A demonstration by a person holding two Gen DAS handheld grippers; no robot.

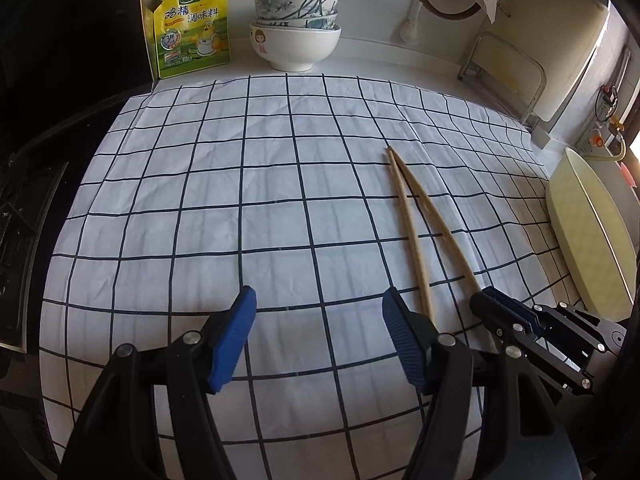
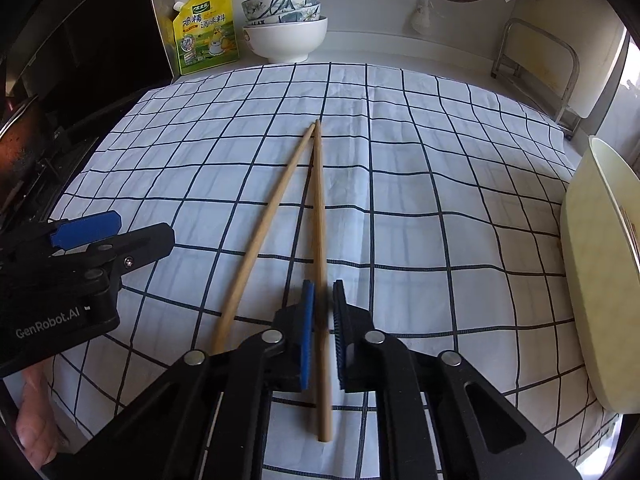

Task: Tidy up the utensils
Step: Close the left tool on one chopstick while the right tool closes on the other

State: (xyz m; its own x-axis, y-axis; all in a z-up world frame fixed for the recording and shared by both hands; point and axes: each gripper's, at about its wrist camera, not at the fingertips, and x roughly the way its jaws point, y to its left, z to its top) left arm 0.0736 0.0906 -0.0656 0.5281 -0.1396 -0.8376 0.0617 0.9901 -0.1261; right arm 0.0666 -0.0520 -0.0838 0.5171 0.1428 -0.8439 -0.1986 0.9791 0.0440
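My right gripper (image 2: 323,320) is clamped on one chopstick (image 2: 319,220) lying on the checked cloth (image 2: 420,200); my left gripper (image 1: 316,332) stands apart, empty. The second chopstick (image 2: 264,224) lies beside the first, tips touching; beyond sit stacked bowls (image 2: 285,28).

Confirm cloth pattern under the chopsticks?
White cloth with a dark blue grid of thin lines; clearest in the right wrist view, chopsticks lying on it.

I count two wooden chopsticks (image 2: 318,216), three stacked bowls (image 2: 285,24), one seasoning pouch (image 2: 206,30), one checked cloth (image 2: 440,168).
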